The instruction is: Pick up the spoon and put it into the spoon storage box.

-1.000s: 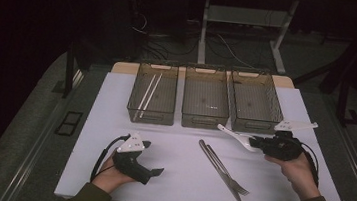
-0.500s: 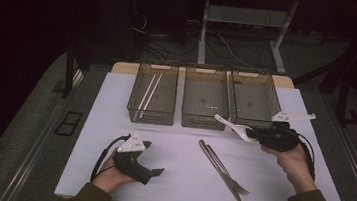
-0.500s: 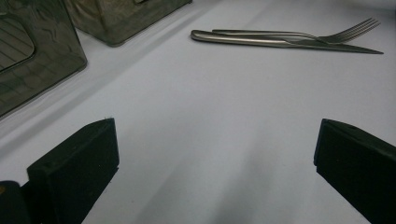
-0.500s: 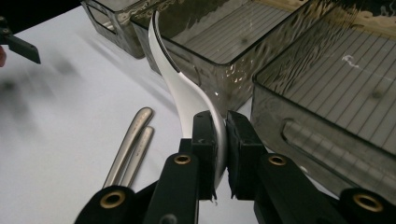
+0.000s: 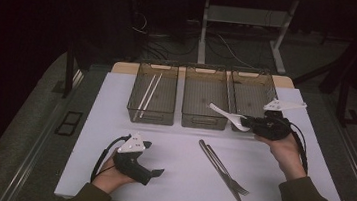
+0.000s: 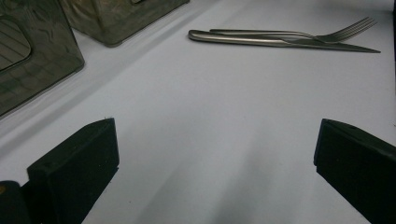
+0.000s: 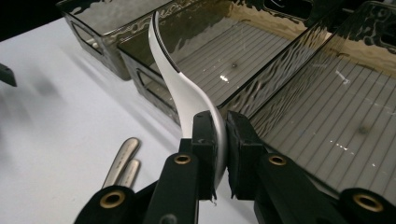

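High view: the right hand-held gripper (image 5: pixel 250 122) pinches a white spoon (image 5: pixel 226 115) by its bowl end, handle pointing away from it, just in front of the middle bin (image 5: pixel 203 120) and above the table (image 5: pixel 173 180). In the right gripper view the spoon (image 7: pixel 184 88) stands on edge between the pressed pads. Nearer the person than the middle bin lie a knife (image 5: pixel 219 169) and fork (image 5: pixel 231 179), touching. Left of them, well apart from the middle bin, the left hand-held gripper (image 5: pixel 159 172) rests with jaws spread wide, nothing between them.
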A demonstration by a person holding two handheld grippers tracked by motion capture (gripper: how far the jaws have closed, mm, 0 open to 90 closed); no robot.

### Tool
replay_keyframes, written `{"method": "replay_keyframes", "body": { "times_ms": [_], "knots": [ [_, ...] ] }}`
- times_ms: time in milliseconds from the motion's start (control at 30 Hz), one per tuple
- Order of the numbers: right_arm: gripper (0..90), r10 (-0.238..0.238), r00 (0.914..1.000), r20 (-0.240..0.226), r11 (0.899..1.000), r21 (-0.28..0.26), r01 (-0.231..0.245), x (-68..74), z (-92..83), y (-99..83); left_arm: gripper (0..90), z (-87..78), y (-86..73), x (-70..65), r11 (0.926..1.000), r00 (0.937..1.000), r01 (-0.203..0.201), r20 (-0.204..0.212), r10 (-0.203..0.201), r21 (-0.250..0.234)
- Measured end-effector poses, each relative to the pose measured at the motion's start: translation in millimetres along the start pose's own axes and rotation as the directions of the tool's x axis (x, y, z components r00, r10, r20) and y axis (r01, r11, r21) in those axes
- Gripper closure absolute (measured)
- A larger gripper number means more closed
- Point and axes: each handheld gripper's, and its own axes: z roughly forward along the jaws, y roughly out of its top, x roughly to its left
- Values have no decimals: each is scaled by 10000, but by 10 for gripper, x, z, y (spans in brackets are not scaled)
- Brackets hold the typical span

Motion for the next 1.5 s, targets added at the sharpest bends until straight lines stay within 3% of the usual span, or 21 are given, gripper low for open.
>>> {"method": "replay_keyframes", "body": {
  "times_ms": [533, 867, 1500],
  "knots": [
    [823, -185, 9994, 293, 9997, 167, 180, 3, 229, 284, 0, -5, 7, 1, 10000, 10000, 57, -9, -57, -43],
    [823, -375, 9981, 486, 9979, 539, 348, 30, 451, 476, 0, -5, 14, -7, 9999, 9999, 112, -21, -112, -61],
    [820, -587, 9961, 651, 9895, 1360, 494, 49, 833, 521, 0, 0, 18, -17, 9999, 10000, 69, 67, -69, -75]
  ]
}}
